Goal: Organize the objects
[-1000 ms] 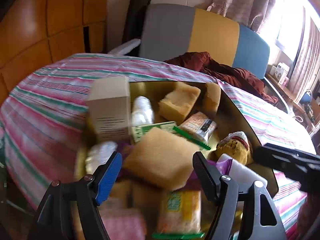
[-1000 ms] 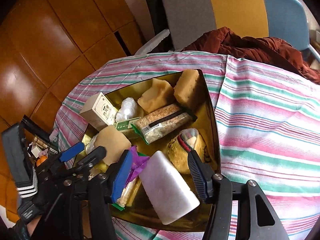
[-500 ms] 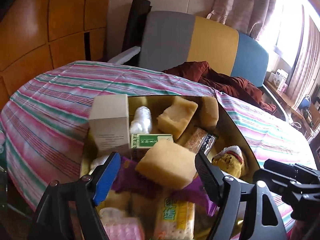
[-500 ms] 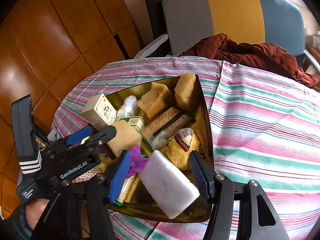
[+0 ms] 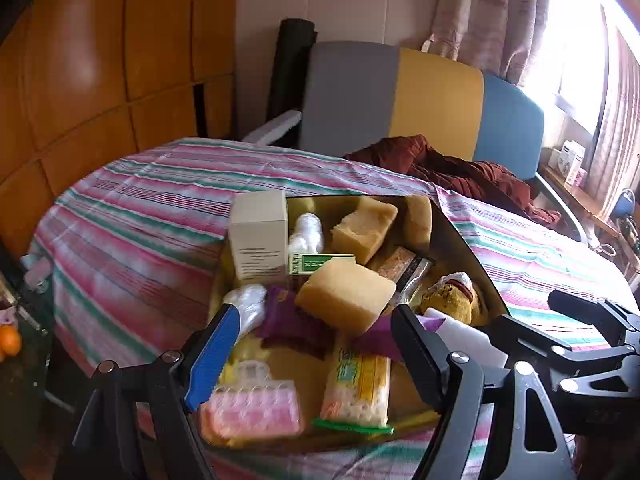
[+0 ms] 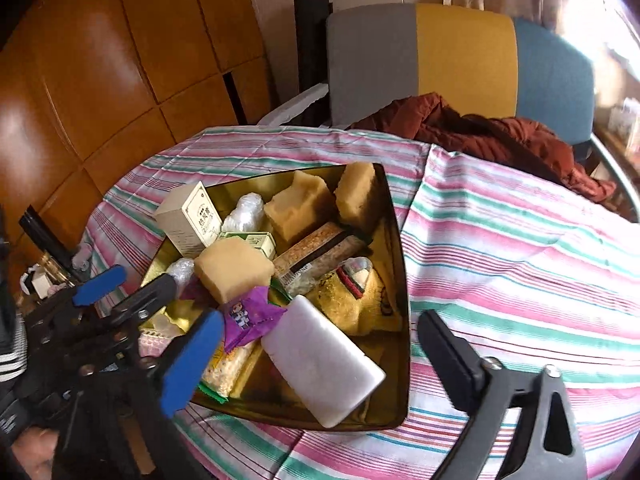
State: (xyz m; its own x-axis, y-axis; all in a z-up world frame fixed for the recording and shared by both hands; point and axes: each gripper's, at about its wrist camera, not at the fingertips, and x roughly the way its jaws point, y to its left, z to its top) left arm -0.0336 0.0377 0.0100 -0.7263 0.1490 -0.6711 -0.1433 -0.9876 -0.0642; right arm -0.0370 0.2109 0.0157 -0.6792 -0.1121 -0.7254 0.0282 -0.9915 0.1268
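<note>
A gold tray (image 6: 400,280) on the striped tablecloth holds several items: yellow sponges (image 5: 346,294), a white box (image 5: 260,232), a white foam block (image 6: 324,364), purple wrappers (image 6: 248,318), a snack bar (image 5: 358,384) and a pink item (image 5: 252,410). My left gripper (image 5: 312,356) is open and empty, above the tray's near end; it also shows in the right wrist view (image 6: 132,292). My right gripper (image 6: 316,360) is open and empty over the foam block; it shows at the right in the left wrist view (image 5: 580,332).
The striped cloth (image 6: 520,264) stretches to the right of the tray. A chair with grey, yellow and blue back (image 5: 420,104) holds a red-brown garment (image 6: 480,132) behind the table. Wooden panels (image 5: 100,60) stand left. Small items (image 6: 40,276) lie off the table's left edge.
Both grippers have pulled back and up from the tray. The yellow sponge that lay between my left fingers now rests on the pile. The right gripper has opened wider.
</note>
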